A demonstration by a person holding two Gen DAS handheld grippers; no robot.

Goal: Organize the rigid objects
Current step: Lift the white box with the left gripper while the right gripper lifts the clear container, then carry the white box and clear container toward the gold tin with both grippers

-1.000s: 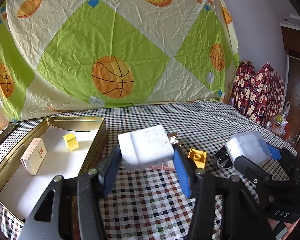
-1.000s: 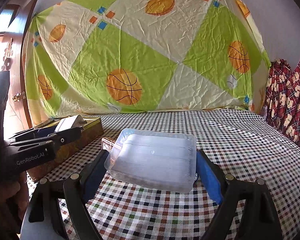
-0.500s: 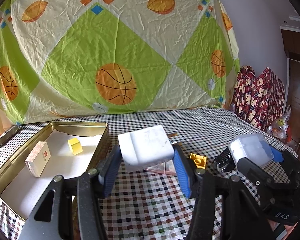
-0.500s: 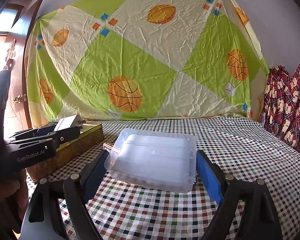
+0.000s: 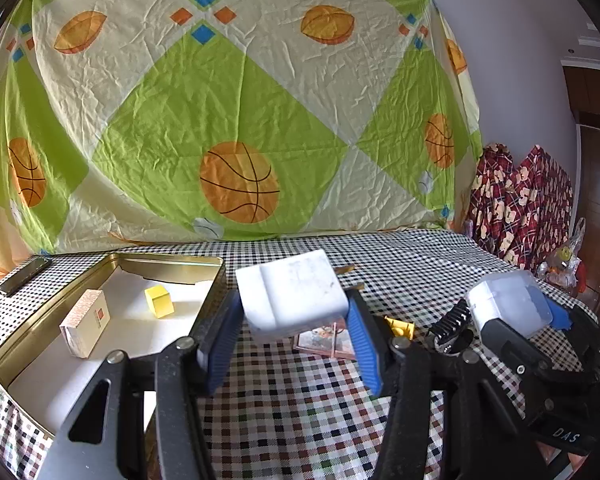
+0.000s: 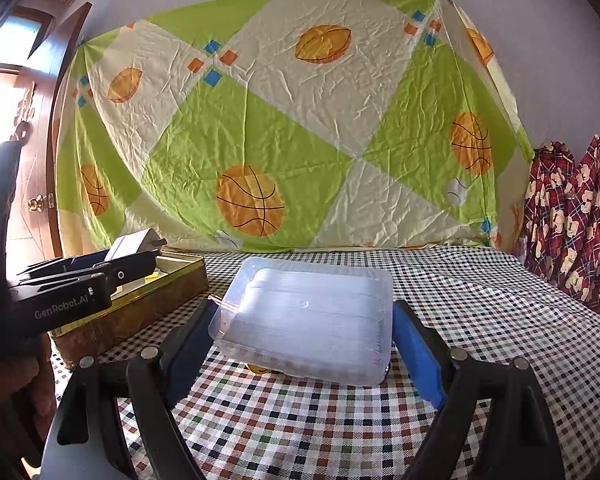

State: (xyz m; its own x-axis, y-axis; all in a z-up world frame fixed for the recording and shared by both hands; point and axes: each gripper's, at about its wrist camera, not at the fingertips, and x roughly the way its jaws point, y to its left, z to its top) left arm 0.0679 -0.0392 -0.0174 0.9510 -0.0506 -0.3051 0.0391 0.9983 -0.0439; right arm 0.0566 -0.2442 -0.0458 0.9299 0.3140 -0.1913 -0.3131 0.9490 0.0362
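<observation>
My left gripper is shut on a white charger block and holds it above the checked tablecloth, just right of the gold tin. The tin holds a yellow cube and a pale wooden block. My right gripper is shut on a clear plastic box, held above the cloth; it also shows in the left wrist view at the right. The left gripper with the charger shows in the right wrist view over the tin.
On the cloth between the grippers lie a picture card, a yellow brick and a black comb-like piece. A dark phone-like slab lies left of the tin. A basketball-print sheet hangs behind the table.
Both grippers have risen a little with their loads still held; the table sits lower in both views. The left gripper has drifted slightly away from the tin.
</observation>
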